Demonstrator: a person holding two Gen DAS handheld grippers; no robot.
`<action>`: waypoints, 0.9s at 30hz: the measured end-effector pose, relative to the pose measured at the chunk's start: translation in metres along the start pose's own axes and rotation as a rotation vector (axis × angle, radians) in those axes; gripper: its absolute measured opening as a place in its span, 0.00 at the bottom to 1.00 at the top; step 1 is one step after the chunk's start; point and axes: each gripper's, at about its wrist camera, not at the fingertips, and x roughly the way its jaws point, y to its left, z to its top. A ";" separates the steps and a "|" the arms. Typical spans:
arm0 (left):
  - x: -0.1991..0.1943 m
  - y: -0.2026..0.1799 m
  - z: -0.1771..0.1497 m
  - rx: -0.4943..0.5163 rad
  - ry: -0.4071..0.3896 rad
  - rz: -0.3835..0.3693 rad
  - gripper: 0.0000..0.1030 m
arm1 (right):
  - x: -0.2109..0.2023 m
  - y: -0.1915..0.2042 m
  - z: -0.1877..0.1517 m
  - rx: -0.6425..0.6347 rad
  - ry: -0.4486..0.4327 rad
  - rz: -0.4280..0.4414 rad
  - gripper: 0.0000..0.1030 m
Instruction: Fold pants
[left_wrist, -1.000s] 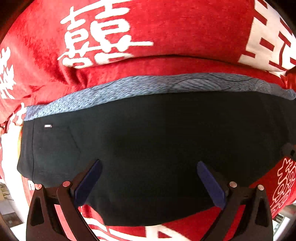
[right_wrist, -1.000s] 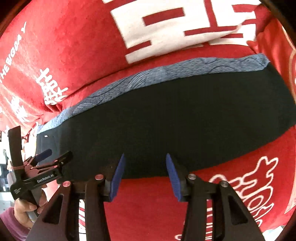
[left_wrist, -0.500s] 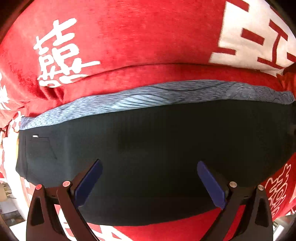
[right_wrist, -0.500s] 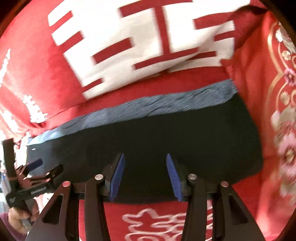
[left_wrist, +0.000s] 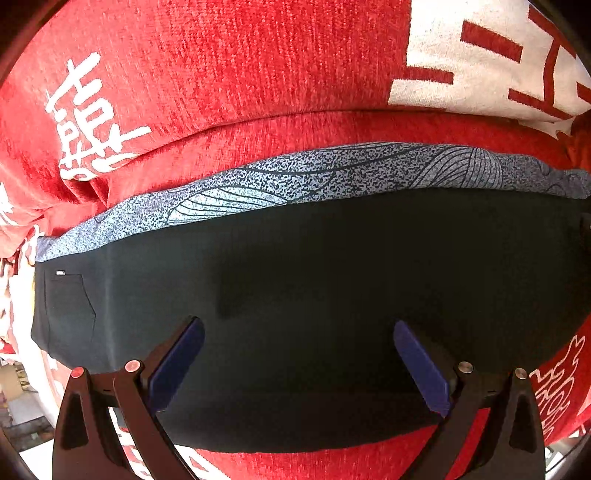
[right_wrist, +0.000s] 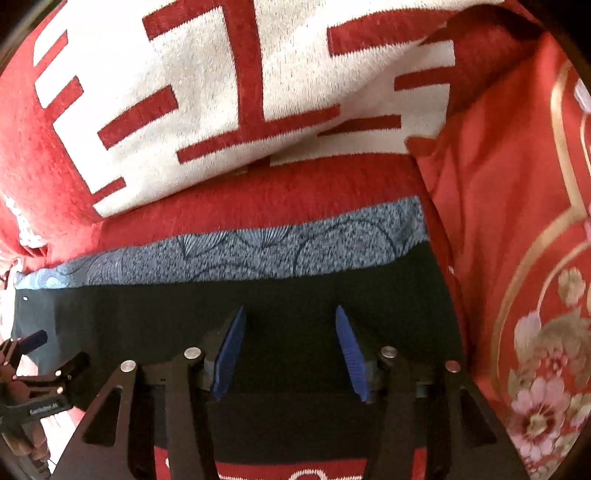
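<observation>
Red plush blanket (left_wrist: 280, 74) with white woven characters covers the whole surface, rising in a soft fold behind the work.

Over it, the left gripper (left_wrist: 295, 354) points straight down with its blue-padded fingers (left_wrist: 177, 362) spread wide and nothing between them; it hovers over the dark cloth, and whether the tips touch it I cannot tell. The right gripper (right_wrist: 291, 350) hangs the same way farther along, its blue pads (right_wrist: 229, 354) about half apart and opening, with only flat fabric below the gap and nothing pinched.

Under both lies the pair of black pants (left_wrist: 314, 277), folded into a long flat band across the blanket, with a speckled grey-blue patterned strip (left_wrist: 332, 173) showing along the far edge. A small white tag and a stitched pocket sit near the left end.

At the right end the pants meet a smoother red cloth with gold lines and pink flowers (right_wrist: 517, 258).
</observation>
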 end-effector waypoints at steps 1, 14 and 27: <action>-0.001 0.000 0.000 0.004 0.000 0.003 1.00 | 0.001 -0.001 0.001 0.006 -0.005 -0.004 0.53; -0.024 -0.029 -0.012 0.037 -0.006 -0.027 1.00 | -0.041 -0.036 -0.056 0.268 -0.033 0.313 0.54; -0.060 -0.066 -0.015 0.055 -0.135 -0.108 1.00 | -0.030 -0.084 -0.151 0.662 -0.120 0.511 0.53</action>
